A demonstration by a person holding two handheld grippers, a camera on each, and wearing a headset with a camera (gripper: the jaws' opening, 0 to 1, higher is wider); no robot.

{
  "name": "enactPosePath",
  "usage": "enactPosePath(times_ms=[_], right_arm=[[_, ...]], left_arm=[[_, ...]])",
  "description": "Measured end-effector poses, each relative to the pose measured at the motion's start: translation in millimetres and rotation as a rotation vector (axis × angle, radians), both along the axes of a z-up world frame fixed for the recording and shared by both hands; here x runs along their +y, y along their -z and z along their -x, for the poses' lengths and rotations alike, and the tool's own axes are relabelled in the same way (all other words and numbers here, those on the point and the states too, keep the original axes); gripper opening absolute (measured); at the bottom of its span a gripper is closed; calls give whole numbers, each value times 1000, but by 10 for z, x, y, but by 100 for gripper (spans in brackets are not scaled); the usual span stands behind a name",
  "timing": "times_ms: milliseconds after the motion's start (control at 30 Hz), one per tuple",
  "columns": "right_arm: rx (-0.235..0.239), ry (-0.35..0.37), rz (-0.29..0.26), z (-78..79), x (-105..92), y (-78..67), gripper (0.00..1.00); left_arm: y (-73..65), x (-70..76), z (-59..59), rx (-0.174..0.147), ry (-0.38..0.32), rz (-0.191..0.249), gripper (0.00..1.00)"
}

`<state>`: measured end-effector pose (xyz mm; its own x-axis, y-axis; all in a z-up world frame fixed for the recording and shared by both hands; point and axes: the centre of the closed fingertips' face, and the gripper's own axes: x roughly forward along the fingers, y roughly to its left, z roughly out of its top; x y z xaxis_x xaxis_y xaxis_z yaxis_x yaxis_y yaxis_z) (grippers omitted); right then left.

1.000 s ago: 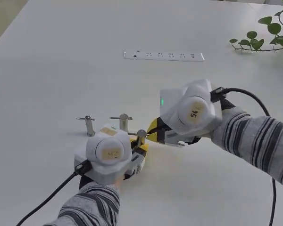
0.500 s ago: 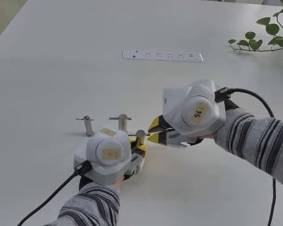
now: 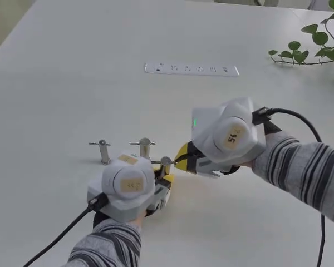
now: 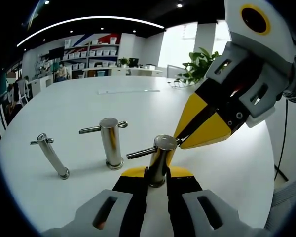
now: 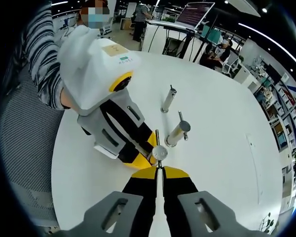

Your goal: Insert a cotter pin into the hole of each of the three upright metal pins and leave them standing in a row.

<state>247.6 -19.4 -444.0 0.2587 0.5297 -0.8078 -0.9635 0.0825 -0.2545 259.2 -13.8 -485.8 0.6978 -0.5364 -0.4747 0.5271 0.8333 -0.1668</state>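
Note:
Three short metal pins stand in a row on the white table (image 3: 72, 83). The left pin (image 3: 103, 151) and the middle pin (image 3: 145, 147) each carry a cotter pin across the top. My left gripper (image 3: 164, 177) is shut on the third pin (image 4: 158, 160), low on its shaft. A cotter pin (image 4: 138, 152) passes through this pin's hole and sticks out on the far side. My right gripper (image 5: 158, 170) is shut on the cotter pin's near end, its yellow tips (image 4: 200, 126) right beside the pin's head (image 5: 159, 152).
A white power strip (image 3: 191, 68) lies further back on the table. A leafy plant (image 3: 317, 39) reaches in at the far right. A black cable (image 3: 300, 119) trails from the right gripper and another cable (image 3: 61, 233) from the left one.
My right gripper has edged closer to the third pin, with the cotter pin sliding further through the hole. The left gripper has held still. The head camera has shifted slightly.

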Motion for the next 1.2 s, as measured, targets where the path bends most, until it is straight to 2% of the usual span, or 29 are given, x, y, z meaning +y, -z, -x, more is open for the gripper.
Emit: enactPosePath(times_ms=[600, 733, 800, 1000, 1100, 1200], right_arm=[[-4, 4, -2, -10, -14, 3, 0], [-9, 13, -4, -20, -29, 2, 0], [12, 23, -24, -2, -18, -4, 0], [13, 35, -30, -5, -11, -12, 0], [24, 46, -46, 4, 7, -18, 0], [27, 57, -48, -5, 11, -10, 0]], left_arm=[[6, 4, -2, -15, 8, -39, 12], [19, 31, 23, -17, 27, -65, 20], [5, 43, 35, -22, 32, -69, 24], [-21, 79, 91, -13, 47, -72, 34], [-66, 111, 122, -24, 60, -77, 38], [-124, 142, 147, -27, 65, -64, 42]])
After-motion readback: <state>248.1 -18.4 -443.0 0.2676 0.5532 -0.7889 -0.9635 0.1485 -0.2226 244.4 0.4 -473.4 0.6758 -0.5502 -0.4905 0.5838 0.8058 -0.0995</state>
